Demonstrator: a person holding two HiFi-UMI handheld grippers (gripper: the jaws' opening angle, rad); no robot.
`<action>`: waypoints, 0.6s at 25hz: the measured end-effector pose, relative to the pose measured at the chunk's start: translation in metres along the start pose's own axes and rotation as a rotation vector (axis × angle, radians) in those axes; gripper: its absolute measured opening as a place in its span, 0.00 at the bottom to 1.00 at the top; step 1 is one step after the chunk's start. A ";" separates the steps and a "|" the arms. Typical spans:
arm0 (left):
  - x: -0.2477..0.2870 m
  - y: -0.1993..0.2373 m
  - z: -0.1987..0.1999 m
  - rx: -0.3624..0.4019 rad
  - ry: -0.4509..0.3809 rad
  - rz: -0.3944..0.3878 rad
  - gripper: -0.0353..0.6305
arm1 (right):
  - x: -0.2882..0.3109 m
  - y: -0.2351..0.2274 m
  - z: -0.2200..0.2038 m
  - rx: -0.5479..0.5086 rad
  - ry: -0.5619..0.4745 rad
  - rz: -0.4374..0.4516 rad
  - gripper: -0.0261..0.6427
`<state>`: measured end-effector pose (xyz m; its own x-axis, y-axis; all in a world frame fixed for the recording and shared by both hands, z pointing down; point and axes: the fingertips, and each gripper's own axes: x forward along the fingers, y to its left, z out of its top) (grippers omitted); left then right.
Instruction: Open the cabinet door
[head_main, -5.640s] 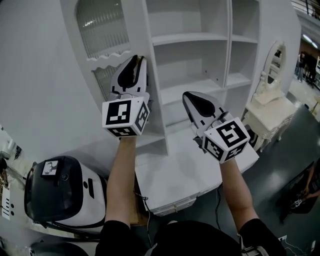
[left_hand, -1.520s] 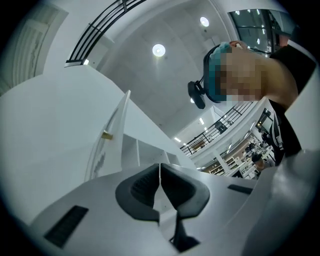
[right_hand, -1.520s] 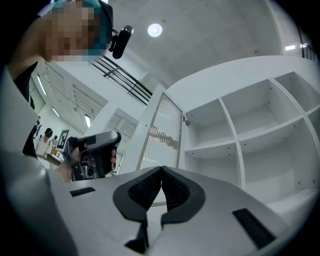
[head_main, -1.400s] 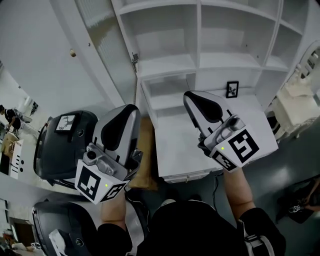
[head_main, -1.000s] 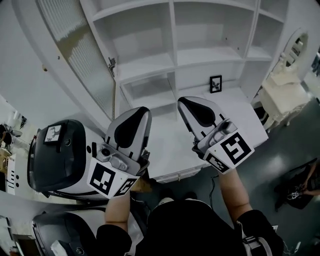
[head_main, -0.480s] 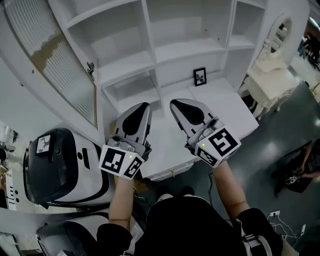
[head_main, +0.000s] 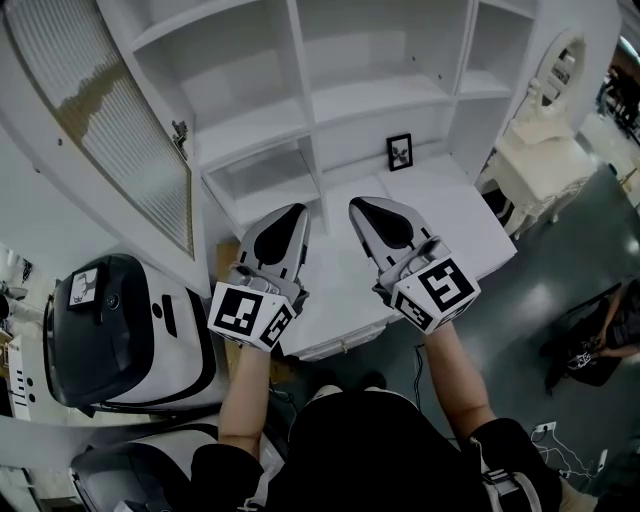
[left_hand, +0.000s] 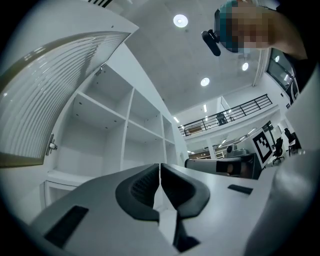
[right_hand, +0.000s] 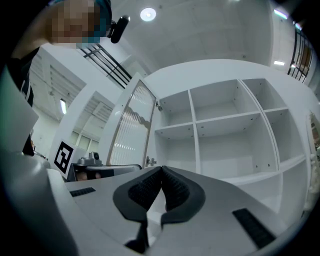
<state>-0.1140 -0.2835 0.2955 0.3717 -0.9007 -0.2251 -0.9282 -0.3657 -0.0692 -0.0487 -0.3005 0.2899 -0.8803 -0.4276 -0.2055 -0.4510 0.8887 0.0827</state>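
The white cabinet stands with its ribbed-glass door swung wide open to the left, the bare shelves showing. My left gripper hovers shut over the desk top in front of the shelves, with nothing between its pads. Right beside it my right gripper is shut and empty too. In the left gripper view the open door fills the left side, and my left gripper has its tips touching. The right gripper view shows the door left of the shelves and my right gripper closed.
A small black picture frame stands on the desk at the back. Two black-and-white machines sit low at the left. A white dressing table is at the right. A person sits at the far right edge.
Both grippers have sunk and drawn together over the desk; the left one came in from the lower left. The door, shut several seconds ago, stands wide open.
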 end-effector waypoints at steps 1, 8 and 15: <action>0.000 0.001 0.000 0.001 0.002 0.001 0.10 | 0.001 -0.001 -0.001 -0.002 0.002 0.000 0.06; 0.001 0.005 -0.003 -0.010 -0.001 0.002 0.10 | 0.001 -0.005 -0.004 -0.038 0.013 -0.018 0.06; 0.008 0.007 -0.006 -0.011 0.006 -0.004 0.10 | 0.002 -0.011 -0.006 -0.050 0.025 -0.022 0.06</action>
<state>-0.1174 -0.2947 0.2987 0.3752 -0.9007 -0.2190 -0.9265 -0.3715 -0.0592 -0.0468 -0.3119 0.2941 -0.8733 -0.4513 -0.1838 -0.4764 0.8699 0.1276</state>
